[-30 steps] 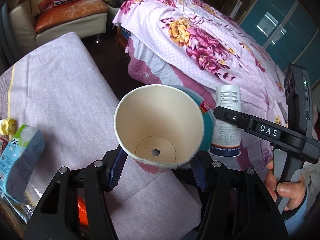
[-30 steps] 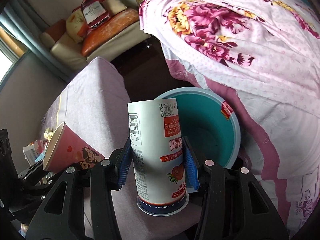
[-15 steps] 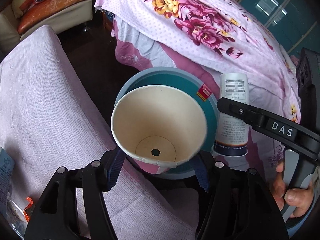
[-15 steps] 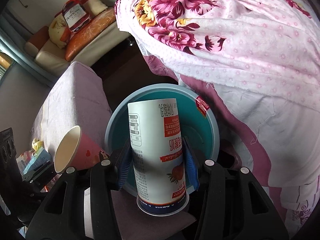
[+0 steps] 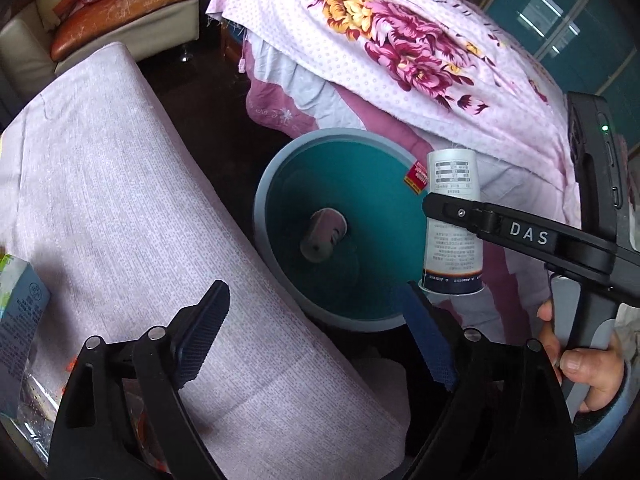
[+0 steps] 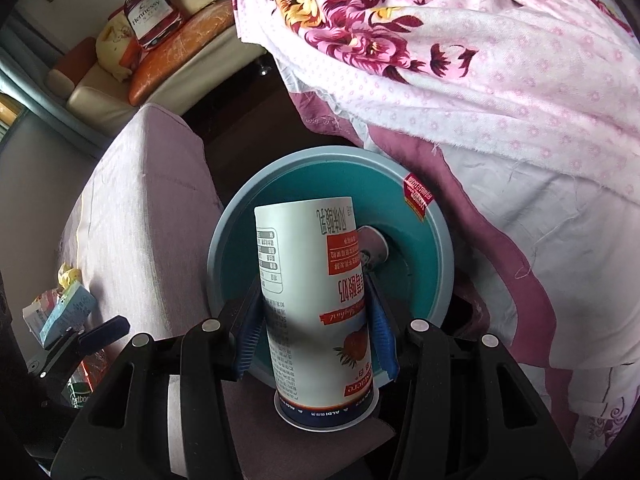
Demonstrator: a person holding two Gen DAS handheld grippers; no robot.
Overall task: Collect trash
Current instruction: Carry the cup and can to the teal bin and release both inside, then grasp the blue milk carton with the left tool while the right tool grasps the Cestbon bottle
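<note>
A round teal bin (image 5: 362, 168) stands on the dark floor between a table and a bed. At its bottom lies a pink paper cup (image 5: 322, 234), on its side. Above the bin's near rim hangs my left gripper (image 5: 314, 296), its jaws opening wide with nothing between them. My right gripper (image 6: 312, 286) is shut on a tall white yoghurt cup (image 6: 308, 240), held upside down over the bin (image 6: 224, 232). The paper cup (image 6: 372, 248) shows just behind it. In the left wrist view the yoghurt cup (image 5: 452, 216) hangs at the bin's right rim.
A lilac cloth covers the table (image 5: 120, 200) left of the bin, with a blue milk carton (image 5: 20, 300) and wrappers at its left edge. A floral bedspread (image 5: 400, 40) hangs close on the right. A sofa (image 5: 120, 4) stands at the back. A hand (image 5: 580, 364) grips the right tool.
My left gripper has opened and the paper cup has dropped from it into the bin. Both grippers have come down closer over the bin; the right one still holds the yoghurt cup.
</note>
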